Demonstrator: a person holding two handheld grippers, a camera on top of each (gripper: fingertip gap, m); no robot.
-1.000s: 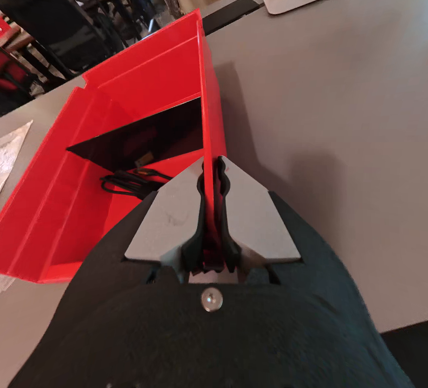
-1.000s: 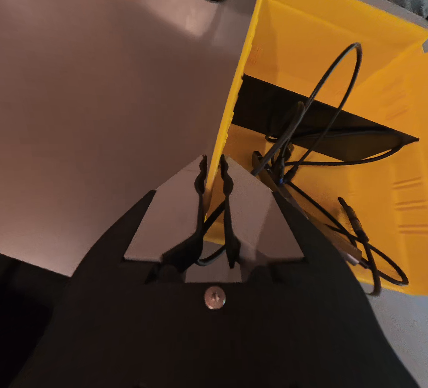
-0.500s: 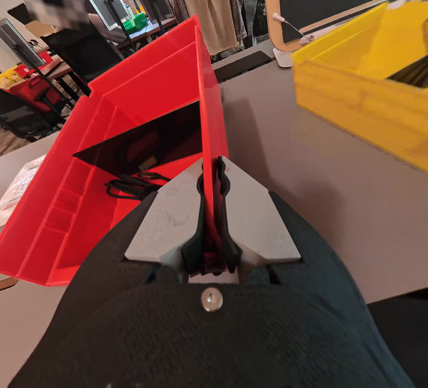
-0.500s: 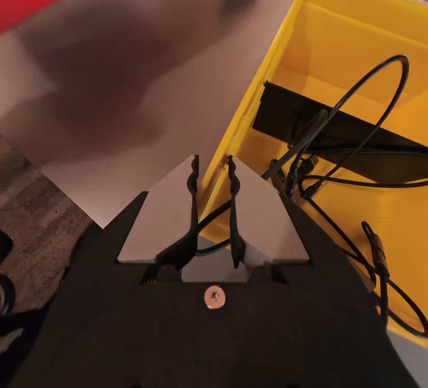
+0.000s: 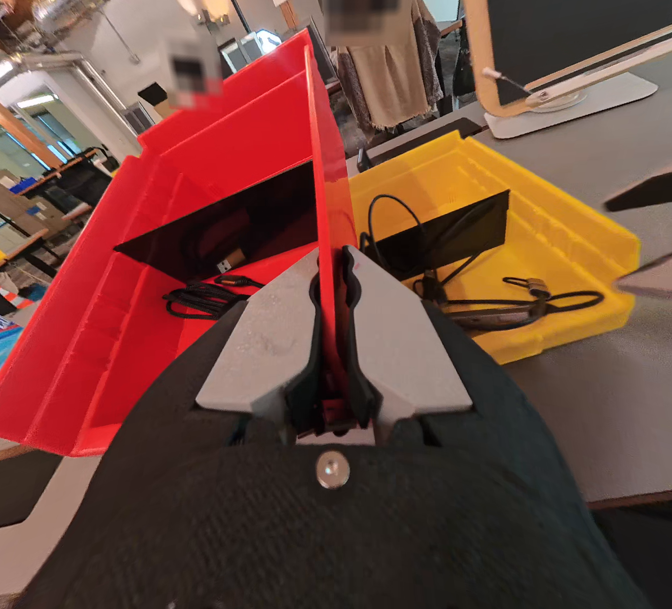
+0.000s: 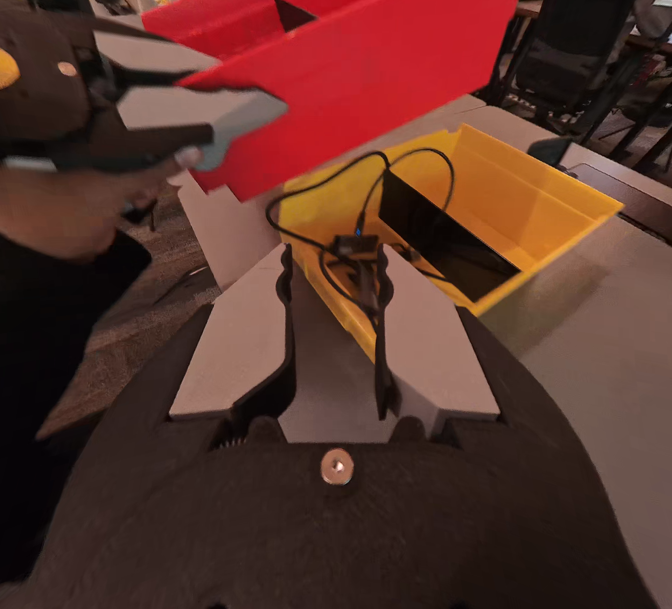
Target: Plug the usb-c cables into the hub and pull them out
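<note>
My left gripper (image 5: pixel 332 258) is shut on the side wall of a red bin (image 5: pixel 236 155) and holds it tilted above the table. The bin holds a black divider (image 5: pixel 225 227) and a coiled black cable (image 5: pixel 203 300). A yellow bin (image 5: pixel 567 253) rests on the table to the right, with a dark hub (image 5: pixel 487 318) and black cables (image 5: pixel 560 297). In the right wrist view my right gripper (image 6: pixel 334 256) is open and empty, just short of the yellow bin's (image 6: pixel 545 169) near corner. The hub (image 6: pixel 354 244) lies beyond its tips. One cable (image 6: pixel 320 184) loops over the rim.
The raised red bin (image 6: pixel 363 82) and the left gripper (image 6: pixel 251 85) hang over the yellow bin's left side, with the person's hand (image 6: pixel 91 198) behind. A monitor on a white stand (image 5: pixel 582 9) is at the back right. The grey table (image 5: pixel 582 409) ends close in front. There is about 12 cm between the tips of the two grippers.
My right gripper opened, let go of the yellow bin's wall and drew back. The yellow bin now rests on the table. My left gripper swung the red bin up beside it.
</note>
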